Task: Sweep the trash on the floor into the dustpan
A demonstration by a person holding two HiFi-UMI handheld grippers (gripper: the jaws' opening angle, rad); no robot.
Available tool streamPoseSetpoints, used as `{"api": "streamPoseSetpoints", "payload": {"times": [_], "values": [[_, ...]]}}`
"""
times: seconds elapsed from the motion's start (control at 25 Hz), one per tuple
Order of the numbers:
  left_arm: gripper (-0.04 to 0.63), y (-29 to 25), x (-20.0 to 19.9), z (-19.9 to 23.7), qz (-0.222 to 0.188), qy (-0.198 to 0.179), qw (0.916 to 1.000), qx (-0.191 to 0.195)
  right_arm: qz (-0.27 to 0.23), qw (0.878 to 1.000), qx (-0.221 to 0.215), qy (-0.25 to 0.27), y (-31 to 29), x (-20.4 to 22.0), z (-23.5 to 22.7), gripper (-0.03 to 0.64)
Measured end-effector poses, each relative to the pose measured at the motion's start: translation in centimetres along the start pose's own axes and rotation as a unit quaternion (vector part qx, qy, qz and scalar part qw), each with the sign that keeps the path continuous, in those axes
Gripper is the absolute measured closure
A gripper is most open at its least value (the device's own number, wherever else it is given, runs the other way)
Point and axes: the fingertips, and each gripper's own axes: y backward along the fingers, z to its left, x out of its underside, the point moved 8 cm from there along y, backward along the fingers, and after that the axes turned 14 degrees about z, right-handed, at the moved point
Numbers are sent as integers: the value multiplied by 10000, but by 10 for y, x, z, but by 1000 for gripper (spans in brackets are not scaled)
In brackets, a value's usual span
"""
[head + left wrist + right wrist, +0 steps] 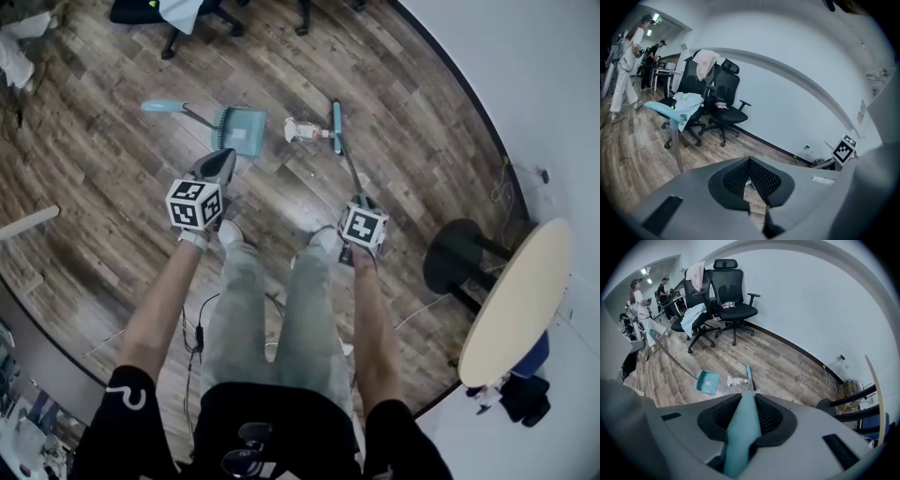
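Right gripper [744,400] is clamped on the broom handle [739,437], left gripper [751,177] closed on nothing; trash [305,131] lies ahead on the floor [403,122] between broom head [336,125] and dustpan [240,129], handle running straight forward, so the coming sweep likely goes leftward toward the dustpan.

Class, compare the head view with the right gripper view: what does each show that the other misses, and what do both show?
Only the head view: the left hand-held gripper and the person's legs. Only the right gripper view: people in the background, and the right hand-held gripper with jaws shut on the teal broom handle. Both: the dustpan, the trash and the broom head on the wooden floor.
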Motion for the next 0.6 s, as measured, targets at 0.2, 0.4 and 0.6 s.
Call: {"api": "streamPoseSetpoints", "payload": {"times": [0.2, 0.4, 0.6], "values": [[601, 10, 7, 18, -8, 84, 9999, -103, -21, 9999, -30, 142, -1, -3, 21, 534], [601, 19, 7, 30, -43, 140, 9998, -157, -29, 9997, -31, 229, -1, -9, 37, 534], [601, 31, 4, 43, -89, 99, 9997, -187, 17, 9997, -169, 150, 0, -11, 60, 534]]}}
